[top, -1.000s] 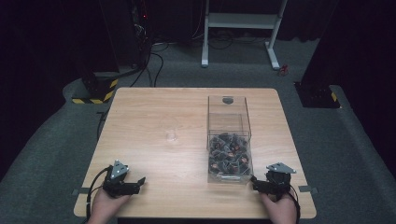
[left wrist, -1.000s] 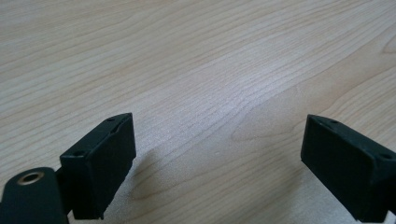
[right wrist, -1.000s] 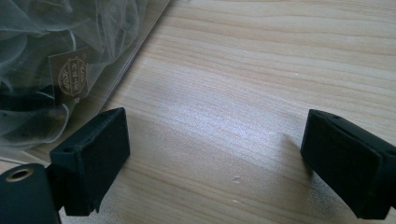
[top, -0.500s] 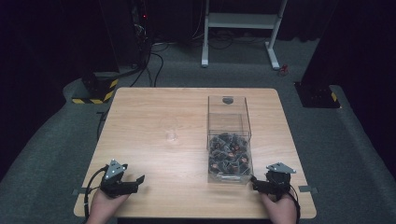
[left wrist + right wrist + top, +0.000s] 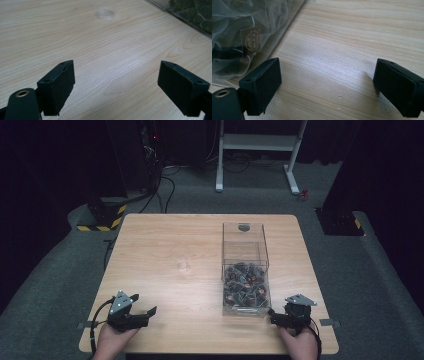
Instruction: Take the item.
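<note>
From high above my side I look forward and down on the whole wooden table (image 5: 165, 250). My left gripper view sits low and close over the wood, facing the clear box (image 5: 190, 15) at upper right. My right gripper view, equally close, has this box (image 5: 249, 32) at left.
</note>
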Demonstrator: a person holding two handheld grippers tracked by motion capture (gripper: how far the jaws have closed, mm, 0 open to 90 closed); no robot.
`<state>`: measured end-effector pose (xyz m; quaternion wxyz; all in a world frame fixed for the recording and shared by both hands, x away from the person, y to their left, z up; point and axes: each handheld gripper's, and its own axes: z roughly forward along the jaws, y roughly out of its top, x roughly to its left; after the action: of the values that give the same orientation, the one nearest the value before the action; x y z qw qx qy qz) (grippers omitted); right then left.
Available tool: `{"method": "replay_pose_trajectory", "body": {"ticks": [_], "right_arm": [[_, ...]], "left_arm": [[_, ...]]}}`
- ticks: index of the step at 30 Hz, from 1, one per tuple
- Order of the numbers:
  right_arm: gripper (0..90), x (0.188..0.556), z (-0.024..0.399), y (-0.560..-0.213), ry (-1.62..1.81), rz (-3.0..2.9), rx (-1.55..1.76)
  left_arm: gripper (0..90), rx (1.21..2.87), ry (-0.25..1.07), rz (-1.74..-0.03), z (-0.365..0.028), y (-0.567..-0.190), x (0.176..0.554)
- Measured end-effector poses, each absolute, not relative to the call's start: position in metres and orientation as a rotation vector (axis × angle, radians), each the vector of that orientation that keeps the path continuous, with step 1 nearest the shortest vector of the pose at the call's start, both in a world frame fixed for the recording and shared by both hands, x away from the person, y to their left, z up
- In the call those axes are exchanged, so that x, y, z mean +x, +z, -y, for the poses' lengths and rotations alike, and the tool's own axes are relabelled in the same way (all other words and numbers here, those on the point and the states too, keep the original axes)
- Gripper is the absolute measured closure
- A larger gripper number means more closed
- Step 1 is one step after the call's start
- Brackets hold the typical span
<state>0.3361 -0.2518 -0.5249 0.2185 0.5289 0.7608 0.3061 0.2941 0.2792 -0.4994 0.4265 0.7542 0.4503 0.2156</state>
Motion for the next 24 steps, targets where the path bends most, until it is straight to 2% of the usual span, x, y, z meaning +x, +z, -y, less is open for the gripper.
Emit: {"method": "replay_pose_trajectory", "body": {"ticks": [17,24], "right_arm": [[7.9,0.336,0.252,-0.525,0.848,-2.112,1.457],[7.9,0.336,0.252,-0.525,0.849,-2.112,1.457]], "left_arm": [[15.1,1.891,0.562,-1.082,-0.271,-0.48,0.3],[15.0,1.872,0.513,-1.061,-0.264,-0.475,0.301]]}}
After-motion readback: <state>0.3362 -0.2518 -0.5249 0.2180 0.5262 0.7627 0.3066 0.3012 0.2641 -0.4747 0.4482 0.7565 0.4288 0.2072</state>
